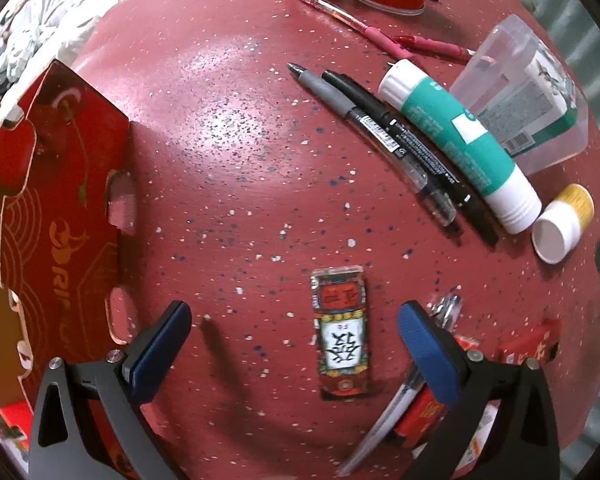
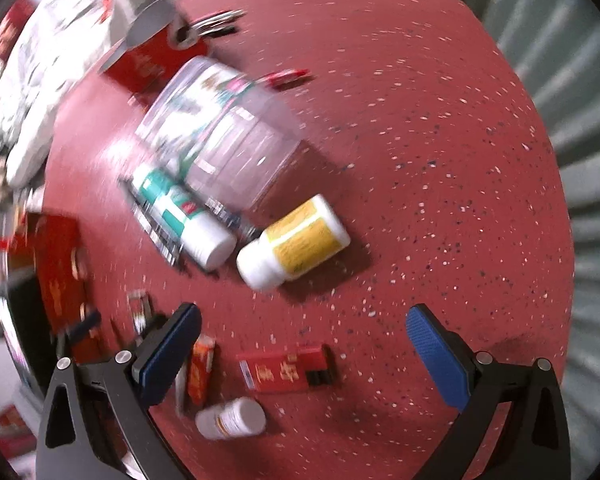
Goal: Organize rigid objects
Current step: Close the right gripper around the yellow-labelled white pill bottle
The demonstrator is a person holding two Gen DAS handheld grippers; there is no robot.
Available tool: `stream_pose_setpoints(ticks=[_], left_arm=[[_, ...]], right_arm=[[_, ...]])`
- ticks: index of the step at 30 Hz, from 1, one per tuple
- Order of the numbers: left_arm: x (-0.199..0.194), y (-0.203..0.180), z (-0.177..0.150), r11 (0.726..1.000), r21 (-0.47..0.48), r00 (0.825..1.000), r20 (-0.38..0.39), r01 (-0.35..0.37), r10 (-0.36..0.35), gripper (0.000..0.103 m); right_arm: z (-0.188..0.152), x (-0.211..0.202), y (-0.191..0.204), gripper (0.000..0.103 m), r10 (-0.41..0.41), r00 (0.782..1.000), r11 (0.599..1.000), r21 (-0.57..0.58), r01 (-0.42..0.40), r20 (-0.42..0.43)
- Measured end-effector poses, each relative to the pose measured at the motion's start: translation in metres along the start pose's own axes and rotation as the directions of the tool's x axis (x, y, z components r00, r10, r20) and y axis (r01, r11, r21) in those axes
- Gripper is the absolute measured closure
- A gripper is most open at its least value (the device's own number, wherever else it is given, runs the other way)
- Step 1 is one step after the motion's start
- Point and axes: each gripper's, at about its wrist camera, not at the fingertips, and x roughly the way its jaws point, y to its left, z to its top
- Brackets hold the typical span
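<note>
Below my left gripper [image 1: 294, 344], whose jaws stand wide apart and empty, a small flat card with printed characters [image 1: 342, 332] lies on the red speckled desk [image 1: 228, 128], almost centred between the two fingers. Beyond the card, two dark pens [image 1: 404, 140] lie side by side, touching a teal-and-white glue stick [image 1: 460, 136]; a clear plastic jar [image 1: 528, 80] lies just past the glue stick, and a yellow-labelled white bottle [image 1: 564, 222] sits near the stick's ribbed end. A red cardboard box [image 1: 64, 200] stands well apart from the card, toward the desk's edge.

My right gripper [image 2: 304, 348] is also spread open and holds nothing; its view is blurred, but the same yellow-labelled bottle [image 2: 296, 238] lies ahead of it.

I judge the card stiff, very light and thin, so hard to pinch flat; I would take it across its short width, at mid-length. The pens and glue stick look round and smooth, likely to roll, so mid-barrel suits them.
</note>
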Motion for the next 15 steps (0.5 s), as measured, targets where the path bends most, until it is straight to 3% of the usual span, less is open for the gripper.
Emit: stream_pose_setpoints(ticks=[6, 13, 15], left_arm=[[0.001, -0.006, 0.001, 0.998, -0.053, 0.999, -0.018, 0.044, -0.046, 0.0], [0.006, -0.019, 0.004, 0.991, -0.099, 0.996, -0.02, 0.088, -0.091, 0.0], [0.015, -0.001, 0.0, 0.991, -0.1, 0.996, 0.018, 0.09, -0.088, 0.0]], right_arm=[[0.013, 0.008, -0.017, 0.0, 0.0, 1.0, 0.976, 0.216, 0.003, -0.013], [0.025, 0.02, -0.02, 0.0, -0.005, 0.999, 0.94, 0.341, 0.017, -0.034], [0.027, 0.027, -0.02, 0.0, 0.004, 0.999, 0.926, 0.378, 0.017, -0.054]])
